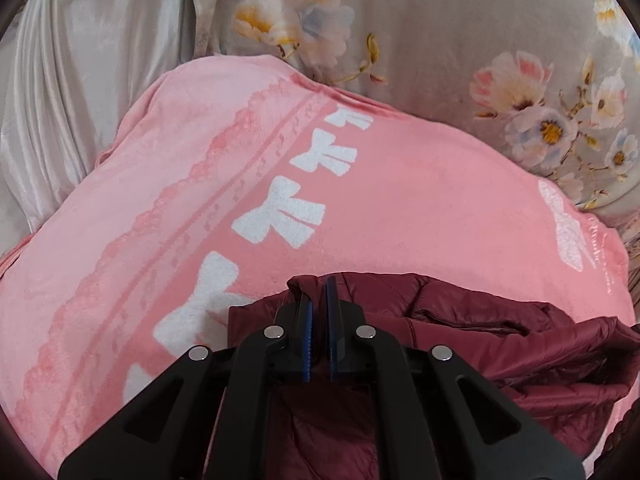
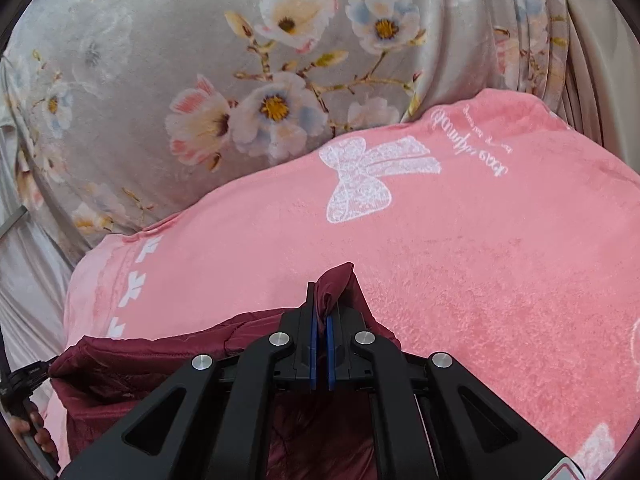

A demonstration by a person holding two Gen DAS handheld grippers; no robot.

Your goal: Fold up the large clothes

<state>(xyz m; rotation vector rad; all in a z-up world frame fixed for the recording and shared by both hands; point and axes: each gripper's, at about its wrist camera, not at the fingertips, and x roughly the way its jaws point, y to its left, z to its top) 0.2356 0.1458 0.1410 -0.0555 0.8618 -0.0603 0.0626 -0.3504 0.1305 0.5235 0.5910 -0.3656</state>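
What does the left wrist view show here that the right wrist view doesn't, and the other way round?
Only the left wrist view: the left gripper shut on a maroon jacket edge, and a lace-pattern stripe on the pink blanket.
Only the right wrist view: the right gripper shut on another jacket edge, script lettering, and a hand at lower left.
Both: jacket, pink blanket with white bows, grey floral fabric behind.
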